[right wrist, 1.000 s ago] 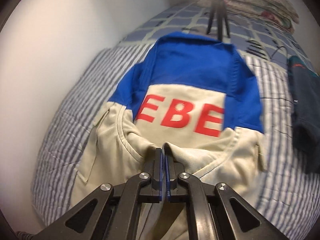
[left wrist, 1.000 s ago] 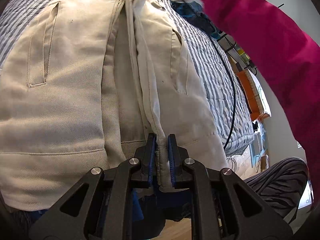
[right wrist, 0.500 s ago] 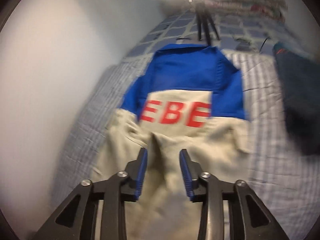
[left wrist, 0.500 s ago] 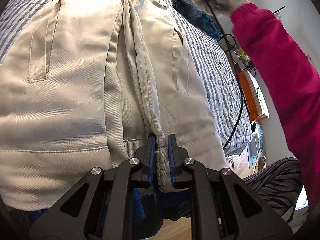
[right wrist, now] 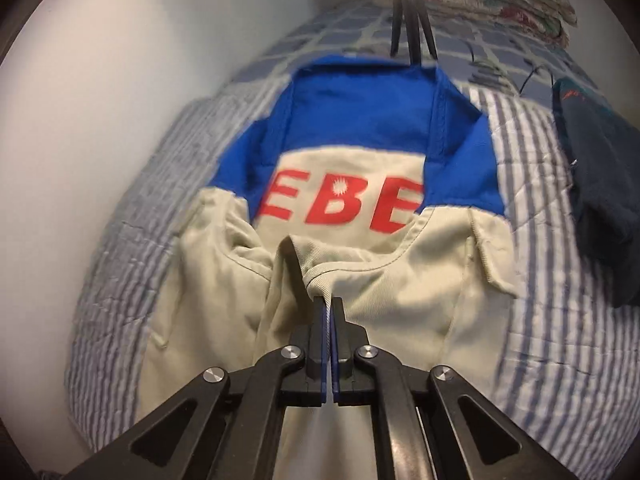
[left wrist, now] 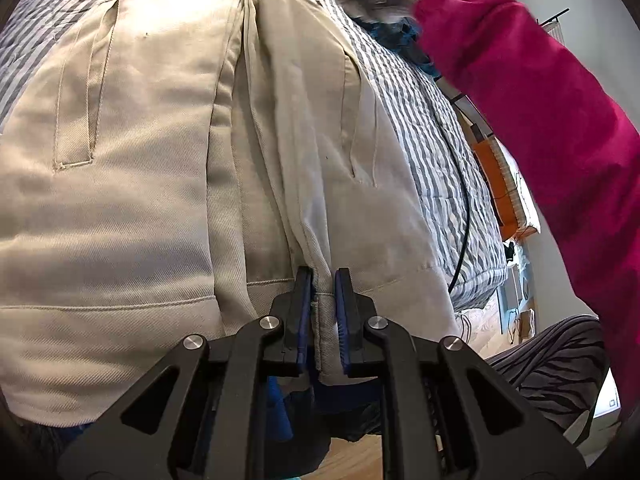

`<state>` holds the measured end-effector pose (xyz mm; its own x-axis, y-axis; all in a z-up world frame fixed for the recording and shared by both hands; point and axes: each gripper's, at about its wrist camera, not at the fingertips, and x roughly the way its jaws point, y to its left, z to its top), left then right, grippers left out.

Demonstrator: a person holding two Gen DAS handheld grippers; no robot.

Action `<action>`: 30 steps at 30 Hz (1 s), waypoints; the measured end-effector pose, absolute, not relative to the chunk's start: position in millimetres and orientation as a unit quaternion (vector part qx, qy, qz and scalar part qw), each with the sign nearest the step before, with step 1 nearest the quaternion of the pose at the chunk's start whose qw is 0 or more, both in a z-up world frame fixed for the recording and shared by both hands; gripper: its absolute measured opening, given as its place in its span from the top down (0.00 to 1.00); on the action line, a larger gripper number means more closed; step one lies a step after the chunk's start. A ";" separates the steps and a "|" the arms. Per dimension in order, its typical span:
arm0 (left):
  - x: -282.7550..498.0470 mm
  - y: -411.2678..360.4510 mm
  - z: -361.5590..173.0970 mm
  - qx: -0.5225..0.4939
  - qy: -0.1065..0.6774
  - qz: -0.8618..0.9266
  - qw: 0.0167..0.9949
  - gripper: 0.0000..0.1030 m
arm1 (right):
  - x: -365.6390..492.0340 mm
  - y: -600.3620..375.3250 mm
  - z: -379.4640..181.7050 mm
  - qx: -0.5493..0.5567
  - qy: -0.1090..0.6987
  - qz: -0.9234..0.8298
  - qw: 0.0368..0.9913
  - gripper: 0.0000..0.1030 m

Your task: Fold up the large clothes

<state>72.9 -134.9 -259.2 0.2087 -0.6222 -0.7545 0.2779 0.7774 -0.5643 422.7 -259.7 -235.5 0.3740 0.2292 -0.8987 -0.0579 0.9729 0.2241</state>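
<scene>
Both grippers clamped on the jacket, spread across the bed!

The striped bedspread (right wrist: pixel 532 320) fills the frame, and the big beige-and-blue jacket (right wrist: pixel 400 320) lies flat on it at centre, red letters facing up. A pink sleeve (left wrist: pixel 540 120) sweeps across the upper right of the left view. A dark garment (right wrist: pixel 592 208) sits at right, a tripod (right wrist: pixel 412 20) up top. The left gripper (left wrist: pixel 322 312) pinches the bottom hem; the right gripper (right wrist: pixel 328 320) bites a beige fold, jaws nearly touching.
</scene>
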 end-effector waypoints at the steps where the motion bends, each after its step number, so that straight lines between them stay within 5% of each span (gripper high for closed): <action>1: 73.2 -134.6 -259.5 -0.155 0.556 -0.296 0.762 0.90 | 425.6 -253.3 -249.3 0.074 0.557 0.078 0.823 1.00; 4: 74.0 -133.6 -258.9 -0.156 0.556 -0.293 0.762 0.90 | 420.4 -243.1 -263.8 0.049 0.550 0.076 0.830 0.99; 8: 72.9 -131.2 -258.4 -0.160 0.558 -0.294 0.760 0.90 | 408.5 -267.3 -236.7 0.134 0.538 0.136 0.821 0.86; 16: 69.0 -114.7 -246.6 -0.188 0.550 -0.290 0.760 0.90 | 264.7 -303.4 -153.1 0.106 0.497 0.192 0.839 0.86; 30: 46.7 -58.5 -185.8 -0.130 0.500 -0.258 0.816 0.90 | 128.8 -226.5 -251.9 0.045 0.555 0.215 0.802 0.86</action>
